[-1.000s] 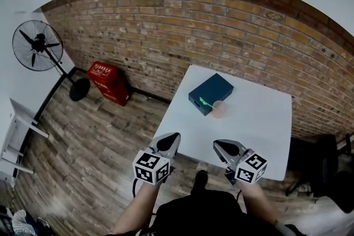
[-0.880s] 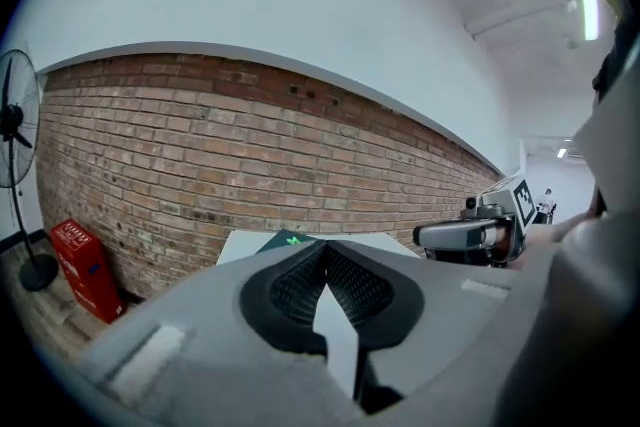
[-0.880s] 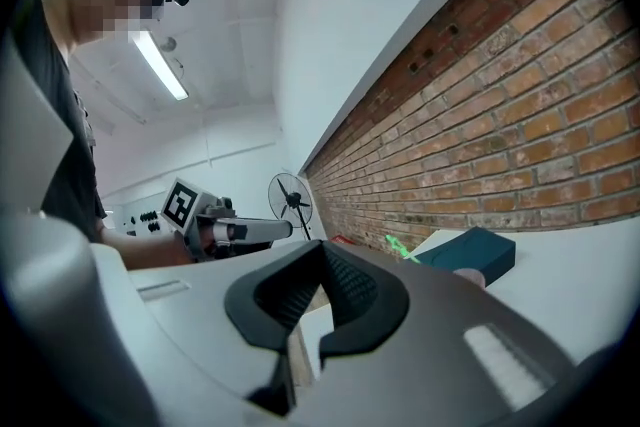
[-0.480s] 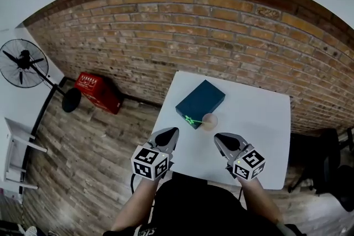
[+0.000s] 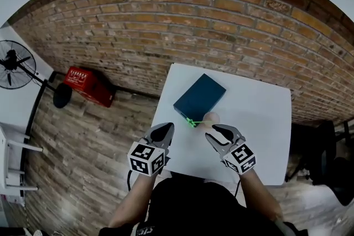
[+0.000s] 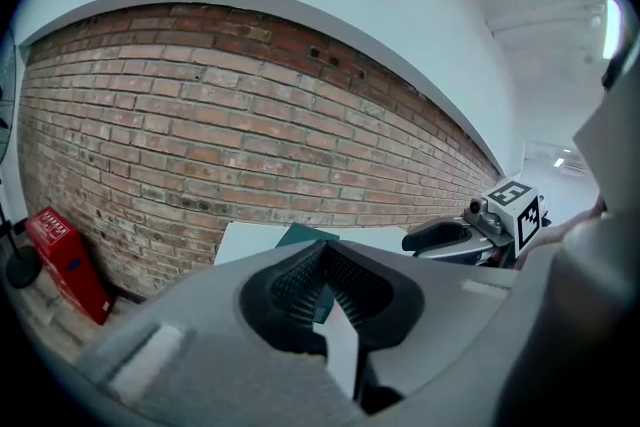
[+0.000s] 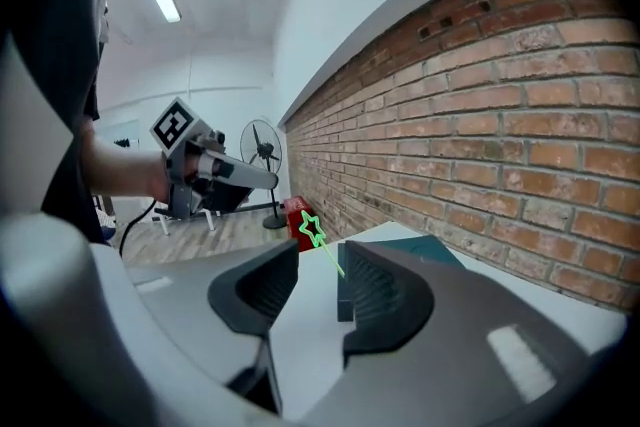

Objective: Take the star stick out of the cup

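Observation:
A small pale cup (image 5: 212,118) stands on the white table (image 5: 260,119) against the near corner of a dark teal box (image 5: 199,98). The green star stick (image 5: 192,121) leans out of it to the left. My right gripper (image 5: 217,131) is just short of the cup; its jaws have just been opening and stand open with nothing between them. In the right gripper view the star stick (image 7: 315,231) shows through the gap of that gripper (image 7: 318,260), and the cup is hidden behind a jaw. My left gripper (image 5: 164,131) hovers over the table's near left edge, shut and empty (image 6: 322,250).
A brick wall (image 5: 182,25) runs behind the table. On the wooden floor to the left are a red crate (image 5: 88,85), a standing fan (image 5: 14,63) and a white rack (image 5: 11,157). A black chair (image 5: 323,160) stands at the right.
Both grippers have moved forward over the table's near edge toward the cup. The right gripper's jaws, shut earlier, now stand apart.

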{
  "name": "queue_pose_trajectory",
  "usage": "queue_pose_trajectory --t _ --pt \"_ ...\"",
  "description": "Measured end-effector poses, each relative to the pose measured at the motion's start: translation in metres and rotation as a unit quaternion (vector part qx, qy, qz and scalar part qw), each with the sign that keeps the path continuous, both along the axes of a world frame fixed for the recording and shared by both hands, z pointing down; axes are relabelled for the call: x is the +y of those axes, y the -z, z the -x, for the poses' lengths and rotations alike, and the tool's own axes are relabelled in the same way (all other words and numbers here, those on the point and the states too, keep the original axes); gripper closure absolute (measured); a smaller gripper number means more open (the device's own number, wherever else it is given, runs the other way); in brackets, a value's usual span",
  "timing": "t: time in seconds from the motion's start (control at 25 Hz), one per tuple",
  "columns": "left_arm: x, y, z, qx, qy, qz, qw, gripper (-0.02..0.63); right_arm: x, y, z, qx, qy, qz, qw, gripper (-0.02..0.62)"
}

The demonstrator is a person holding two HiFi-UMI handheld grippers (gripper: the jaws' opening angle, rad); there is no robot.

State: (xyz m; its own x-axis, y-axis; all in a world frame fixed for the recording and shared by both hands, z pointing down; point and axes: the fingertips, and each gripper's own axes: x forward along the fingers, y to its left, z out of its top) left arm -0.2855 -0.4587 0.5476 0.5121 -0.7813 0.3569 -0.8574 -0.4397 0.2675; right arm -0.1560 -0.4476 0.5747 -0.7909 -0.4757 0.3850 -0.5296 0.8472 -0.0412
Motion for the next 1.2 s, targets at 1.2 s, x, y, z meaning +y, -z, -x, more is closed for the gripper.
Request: queue_pose_trajectory --t 1.2 --pt "-0.019 -0.039 0.033 -0.002 -0.009 0.044 0.9990 0.598 -0.051 -0.121 0.023 0.213 -0.030 0.009 0.976 0.549"
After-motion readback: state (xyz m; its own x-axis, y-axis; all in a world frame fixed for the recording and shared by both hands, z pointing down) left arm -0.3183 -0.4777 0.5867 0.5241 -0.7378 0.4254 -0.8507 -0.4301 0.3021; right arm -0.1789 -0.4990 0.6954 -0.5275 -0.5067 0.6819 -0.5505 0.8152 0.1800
